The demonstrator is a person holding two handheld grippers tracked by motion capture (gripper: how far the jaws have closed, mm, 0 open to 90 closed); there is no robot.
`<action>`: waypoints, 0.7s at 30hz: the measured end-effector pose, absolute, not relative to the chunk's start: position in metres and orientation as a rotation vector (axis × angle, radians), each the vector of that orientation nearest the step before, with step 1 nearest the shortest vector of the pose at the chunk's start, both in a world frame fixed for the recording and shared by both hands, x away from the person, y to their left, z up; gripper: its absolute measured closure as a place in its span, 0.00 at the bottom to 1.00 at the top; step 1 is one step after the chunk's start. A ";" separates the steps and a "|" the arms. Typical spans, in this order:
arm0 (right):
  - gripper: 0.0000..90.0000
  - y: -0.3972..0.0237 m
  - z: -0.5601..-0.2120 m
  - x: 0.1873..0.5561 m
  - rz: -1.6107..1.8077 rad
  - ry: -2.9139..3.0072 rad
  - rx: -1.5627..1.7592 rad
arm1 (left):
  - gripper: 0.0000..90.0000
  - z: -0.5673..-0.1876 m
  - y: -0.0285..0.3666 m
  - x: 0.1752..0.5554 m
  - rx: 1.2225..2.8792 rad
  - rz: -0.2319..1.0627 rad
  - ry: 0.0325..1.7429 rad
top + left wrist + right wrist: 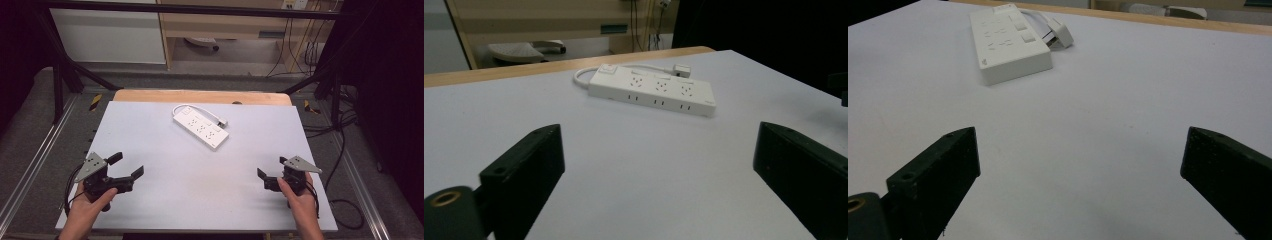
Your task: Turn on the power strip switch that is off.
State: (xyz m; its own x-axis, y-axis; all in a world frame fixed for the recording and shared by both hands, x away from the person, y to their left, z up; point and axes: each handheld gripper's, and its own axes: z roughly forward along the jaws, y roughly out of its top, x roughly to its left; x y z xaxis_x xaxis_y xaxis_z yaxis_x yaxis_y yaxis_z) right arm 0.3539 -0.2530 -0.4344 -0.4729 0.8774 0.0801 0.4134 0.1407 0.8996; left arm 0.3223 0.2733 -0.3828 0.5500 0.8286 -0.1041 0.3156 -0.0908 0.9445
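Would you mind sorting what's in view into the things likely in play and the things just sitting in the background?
Likely in play:
- white power strip with its cable and plug
- left gripper, open
- right gripper, open

Background:
- wooden cabinet
- floor cables
- black frame

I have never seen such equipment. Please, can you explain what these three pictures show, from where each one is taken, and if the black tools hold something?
A person sits at a table and holds a hand tool in each hand: the left gripper and the right gripper. One picture comes from a camera above the table. The other two come from small cameras on the grippers, looking along their black jaws. On the grey surface lies a white power strip with its short cord and plug curled beside it. Both grippers are open, holding nothing, and well apart from the strip.
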 end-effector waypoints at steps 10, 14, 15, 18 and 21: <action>0.03 -0.251 -0.435 0.353 1.299 1.962 1.227 | 0.08 -0.380 0.261 0.329 1.686 0.505 0.962; 0.03 -0.250 -0.435 0.353 1.296 1.973 1.222 | 0.08 -0.381 0.260 0.333 1.687 0.513 0.969; 0.03 -0.249 -0.436 0.354 1.296 1.975 1.222 | 0.09 -0.380 0.259 0.335 1.682 0.510 0.973; 0.03 -0.249 -0.436 0.354 1.294 1.978 1.218 | 0.09 -0.378 0.258 0.339 1.683 0.510 0.971; 0.03 -0.248 -0.436 0.354 1.292 1.982 1.218 | 0.10 -0.375 0.256 0.343 1.680 0.509 0.964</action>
